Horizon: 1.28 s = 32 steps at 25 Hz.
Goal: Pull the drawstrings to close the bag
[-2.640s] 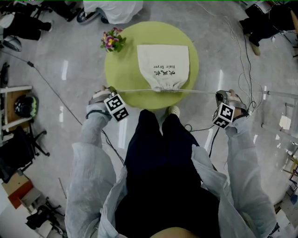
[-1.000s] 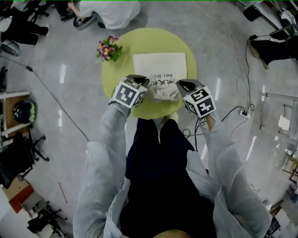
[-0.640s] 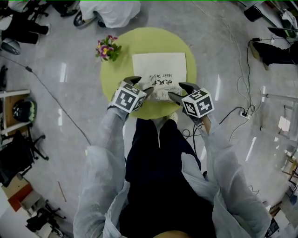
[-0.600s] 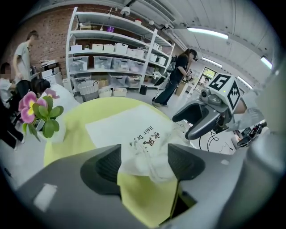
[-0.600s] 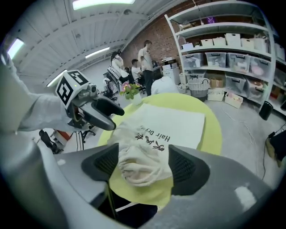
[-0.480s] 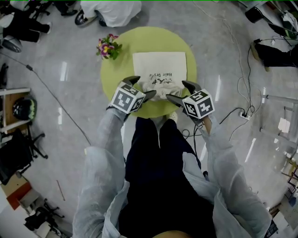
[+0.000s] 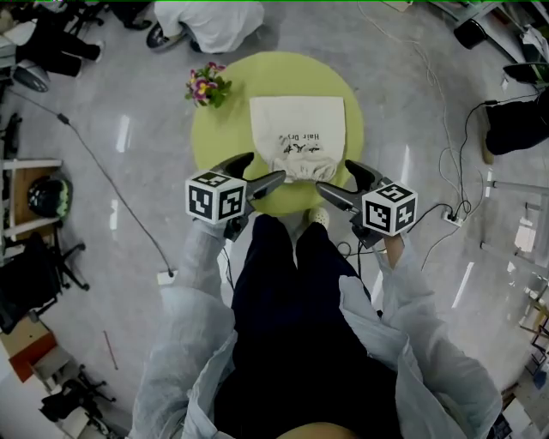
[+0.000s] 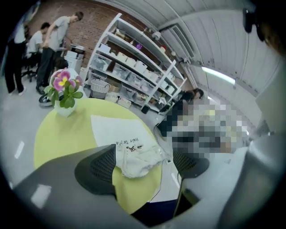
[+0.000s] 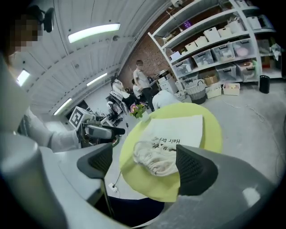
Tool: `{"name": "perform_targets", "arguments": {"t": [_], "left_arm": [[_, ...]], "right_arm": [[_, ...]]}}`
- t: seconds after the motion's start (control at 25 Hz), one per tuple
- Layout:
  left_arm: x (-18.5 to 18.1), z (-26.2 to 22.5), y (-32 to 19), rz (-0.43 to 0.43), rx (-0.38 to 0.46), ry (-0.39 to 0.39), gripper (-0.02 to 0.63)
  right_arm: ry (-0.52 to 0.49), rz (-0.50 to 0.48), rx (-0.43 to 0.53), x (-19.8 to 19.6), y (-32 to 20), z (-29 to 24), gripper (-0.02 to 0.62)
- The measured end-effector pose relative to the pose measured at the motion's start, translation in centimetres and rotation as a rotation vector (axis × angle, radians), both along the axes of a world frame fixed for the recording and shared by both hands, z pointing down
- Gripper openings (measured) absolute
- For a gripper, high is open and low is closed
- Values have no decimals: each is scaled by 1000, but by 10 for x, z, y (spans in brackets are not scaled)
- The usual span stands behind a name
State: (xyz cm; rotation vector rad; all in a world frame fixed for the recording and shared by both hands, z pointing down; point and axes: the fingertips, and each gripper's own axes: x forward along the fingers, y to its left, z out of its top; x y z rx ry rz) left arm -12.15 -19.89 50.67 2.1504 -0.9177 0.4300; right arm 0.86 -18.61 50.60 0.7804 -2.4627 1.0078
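A white cloth drawstring bag [image 7: 297, 127] with black print lies flat on the round yellow-green table [image 7: 219, 133]. Its mouth [image 7: 300, 168] is gathered tight at the near edge. A thin drawstring [image 8: 166, 161] hangs loose from the mouth over the table's edge. My left gripper [image 7: 256, 171] hovers just left of the mouth and my right gripper [image 7: 336, 177] just right of it. Both sets of jaws are opening wide and no pad touches cloth or cord. In the gripper views the puckered mouth [image 8: 136, 161] [image 9: 156, 162] lies beyond the spread jaws.
A small pot of pink and yellow flowers [image 7: 208, 86] stands at the table's far left edge. Cables [image 7: 446, 129] trail over the grey floor to the right. People sit and stand beyond the table [image 7: 210, 19]. Storage shelves [image 8: 134, 67] line the wall.
Earlier both grippers pulled the strings wide apart, then came together shut at the bag's mouth. Now both have opened, let go of the strings and drawn back a little toward me.
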Motion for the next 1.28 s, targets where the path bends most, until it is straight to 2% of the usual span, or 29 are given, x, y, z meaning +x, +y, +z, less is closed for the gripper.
{"name": "perform_targets", "arguments": {"t": [0.12,0.24,0.32,0.36,0.52,0.64,0.96,1.04,1.16,1.28], "left_arm": [[-7,-24,5,-95,-10,189,395],[-11,-50,10,-148,4,358,357],[-15,-65,12,-169,30,412,346],[-16,-71,13,-173,47,414,333],[-17,-84,22,-144,124,327,254],[-13,-97,27,-118,189,260,182],[-10,-101,35,-142,327,66,18],[-8,-94,36,-144,327,41,15],[-4,-84,38,-145,320,28,15],[2,-78,41,-123,319,8,15]], "right_arm": [[-58,32,13,1,8,-19,411],[-190,113,1,3,9,-46,377],[-281,170,5,6,5,-68,365],[-307,192,19,7,4,-78,351],[-325,251,123,17,-1,-110,260],[-313,287,180,26,-1,-127,216],[-135,410,314,46,7,-121,16],[-83,415,323,45,12,-112,2],[-73,407,288,37,19,-99,2],[0,362,253,31,27,-84,2]]}}
